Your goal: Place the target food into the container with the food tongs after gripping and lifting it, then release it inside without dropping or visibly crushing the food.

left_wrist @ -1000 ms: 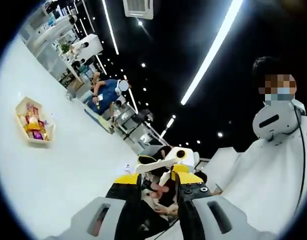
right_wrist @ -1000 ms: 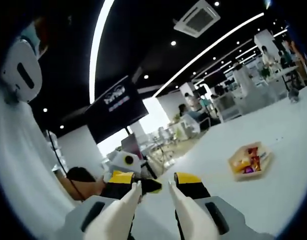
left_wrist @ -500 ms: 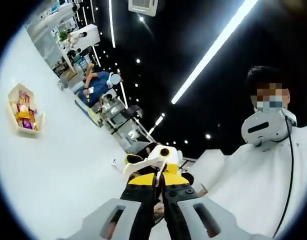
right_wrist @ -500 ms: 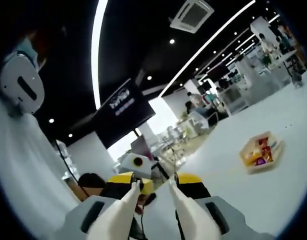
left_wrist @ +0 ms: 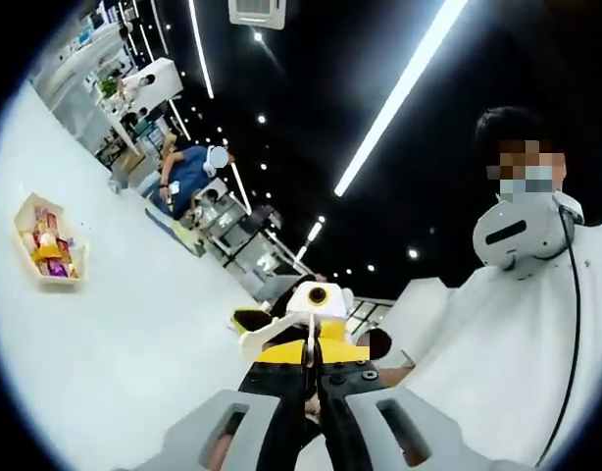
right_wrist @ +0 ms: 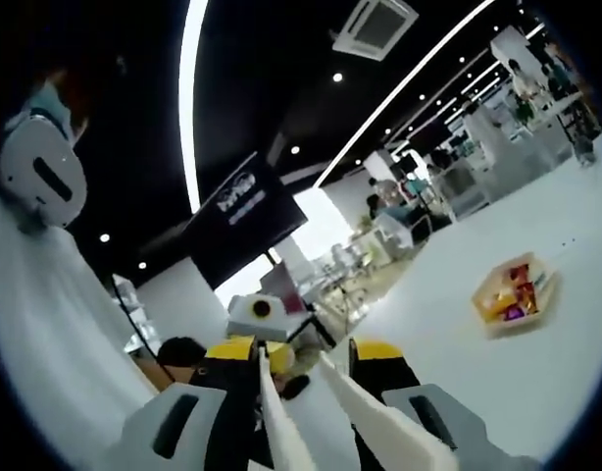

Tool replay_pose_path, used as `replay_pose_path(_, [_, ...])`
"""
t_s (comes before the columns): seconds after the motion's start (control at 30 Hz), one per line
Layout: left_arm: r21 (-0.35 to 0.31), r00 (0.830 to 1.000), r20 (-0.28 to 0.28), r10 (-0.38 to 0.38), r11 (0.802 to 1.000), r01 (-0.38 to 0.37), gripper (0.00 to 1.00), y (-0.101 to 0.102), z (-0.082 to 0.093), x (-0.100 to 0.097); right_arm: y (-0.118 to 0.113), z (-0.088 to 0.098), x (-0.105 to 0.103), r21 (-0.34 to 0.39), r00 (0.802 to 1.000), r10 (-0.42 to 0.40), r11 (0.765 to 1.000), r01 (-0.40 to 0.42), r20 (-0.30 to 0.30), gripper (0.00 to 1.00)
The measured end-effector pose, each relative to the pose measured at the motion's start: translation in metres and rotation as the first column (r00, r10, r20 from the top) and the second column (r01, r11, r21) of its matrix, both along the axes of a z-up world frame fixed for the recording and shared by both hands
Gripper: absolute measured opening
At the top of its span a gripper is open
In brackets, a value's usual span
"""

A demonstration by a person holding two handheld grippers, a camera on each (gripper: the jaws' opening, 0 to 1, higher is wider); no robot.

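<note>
Far across the white tabletop (left_wrist: 134, 324), well apart from both tongs, sits the cream tray of colourful wrapped snacks (left_wrist: 48, 241). Left tongs (left_wrist: 312, 378) are pressed together; right tongs (right_wrist: 293, 378) stand slightly apart.

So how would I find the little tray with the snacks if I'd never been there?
Look at the big white table that stretches out ahead of both grippers. On its bare top sits one small pale tray, far from the jaws, seen at the left in the left gripper view and at the right in the right gripper view. It is the lone colourful spot there, packed with red, yellow and purple packets.
</note>
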State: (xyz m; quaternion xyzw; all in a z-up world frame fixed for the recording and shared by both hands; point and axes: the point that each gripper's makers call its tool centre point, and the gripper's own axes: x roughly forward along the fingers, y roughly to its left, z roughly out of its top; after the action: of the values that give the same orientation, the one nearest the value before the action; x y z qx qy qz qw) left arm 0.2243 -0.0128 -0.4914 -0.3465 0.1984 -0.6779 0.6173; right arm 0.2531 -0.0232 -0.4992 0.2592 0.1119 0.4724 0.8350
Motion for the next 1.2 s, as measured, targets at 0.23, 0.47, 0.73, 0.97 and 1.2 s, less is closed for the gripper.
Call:
replay_pose_path(0.23, [-0.003,1.0,0.011,0.009,1.0,-0.008,0.0,0.009,0.004,0.003,-0.007,-0.005,-0.011,-0.095,0.997,0.066,0.993,-0.063,0.028,0.36])
replay_pose_path(0.47, [0.092,0.992,0.117,-0.038,0.995,0.027,0.0,0.013,0.004,0.0,-0.01,-0.014,-0.023,-0.235,0.984,0.171,0.96,-0.155,0.047,0.3])
replay_pose_path(0.73, [0.202,0.967,0.232,-0.104,0.978,0.056,0.0,0.012,0.001,0.0,-0.012,-0.033,-0.031,-0.421,0.967,0.251,0.882,-0.212,0.038,0.27])
replay_pose_path(0.97, [0.262,0.92,0.378,-0.102,0.965,-0.001,0.0,0.008,-0.01,0.0,-0.018,-0.056,-0.031,-0.549,0.963,0.269,0.802,-0.237,-0.022,0.26])
replay_pose_path(1.2, [0.363,0.893,0.442,-0.089,0.928,-0.088,0.05,0.004,-0.032,0.006,-0.022,-0.076,-0.034,-0.681,0.949,0.314,0.698,-0.222,0.013,0.2])
